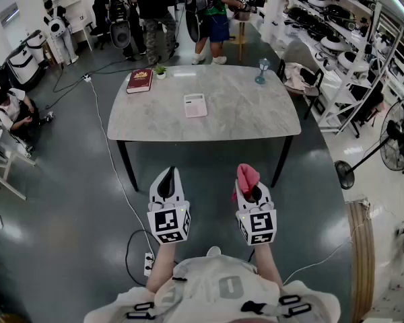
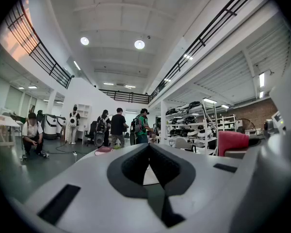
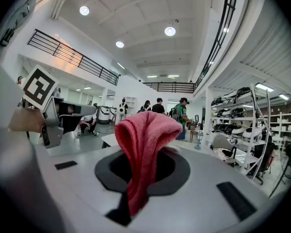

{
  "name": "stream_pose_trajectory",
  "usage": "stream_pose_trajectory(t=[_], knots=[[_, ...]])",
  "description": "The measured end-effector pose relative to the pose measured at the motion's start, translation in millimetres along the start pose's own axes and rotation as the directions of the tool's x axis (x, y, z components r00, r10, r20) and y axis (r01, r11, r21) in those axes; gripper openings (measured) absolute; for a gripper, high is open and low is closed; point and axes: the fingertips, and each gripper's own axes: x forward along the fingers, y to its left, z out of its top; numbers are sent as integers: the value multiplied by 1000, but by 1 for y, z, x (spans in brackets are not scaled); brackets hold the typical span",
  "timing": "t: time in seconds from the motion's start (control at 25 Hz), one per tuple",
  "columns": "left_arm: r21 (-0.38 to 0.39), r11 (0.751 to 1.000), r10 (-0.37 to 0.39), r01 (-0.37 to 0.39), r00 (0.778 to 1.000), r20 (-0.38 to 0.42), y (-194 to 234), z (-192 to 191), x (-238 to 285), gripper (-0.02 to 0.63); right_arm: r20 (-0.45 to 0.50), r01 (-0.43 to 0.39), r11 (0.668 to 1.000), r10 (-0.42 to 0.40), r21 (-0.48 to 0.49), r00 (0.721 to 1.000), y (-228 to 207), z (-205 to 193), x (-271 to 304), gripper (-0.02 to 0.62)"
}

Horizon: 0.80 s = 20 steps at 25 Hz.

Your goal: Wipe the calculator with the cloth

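Head view, calculator: The calculator [image 1: 195, 105] lay flat near the middle of the desk [image 1: 256, 120], in the upper centre of the frame. Its long axis ran almost straight up the frame, and which end bore the display was too small to tell.
Head view, grippers: The left gripper [image 1: 167, 173] and right gripper [image 1: 249, 180] hung side by side in the lower centre, short of the desk's near edge and well apart from the calculator. Both pointed toward it, probably lined up for an approach.
Head view, cloth: The pink cloth [image 1: 247, 175] stood bunched out of the right gripper's tip, seemingly carried ready for wiping.
Left gripper view, fingers: The fingers [image 2: 131, 166] were pressed together with nothing between them, so this hand looked free to steady the calculator.
Right gripper view, fingers: The fingers [image 3: 177, 171] pinched the cloth, with a fold rising above them and a tail hanging below.
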Motion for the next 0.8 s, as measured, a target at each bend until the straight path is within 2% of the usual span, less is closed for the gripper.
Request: stream_pose_trajectory(t=[0.28, 0.52, 0.8], knots=[[12, 1000, 1, 0, 1000, -2, -4, -3, -2, 20, 7, 2, 1000, -2, 7, 1000, -4, -7, -5, 55], [21, 1000, 11, -10, 999, -34, -6, -16, -14, 20, 30, -11, 998, 9, 66, 999, -1, -12, -14, 55], [55, 998, -4, 6, 999, -43, -13, -9, -21, 20, 38, -31, 995, 28, 95, 999, 12, -15, -18, 55]])
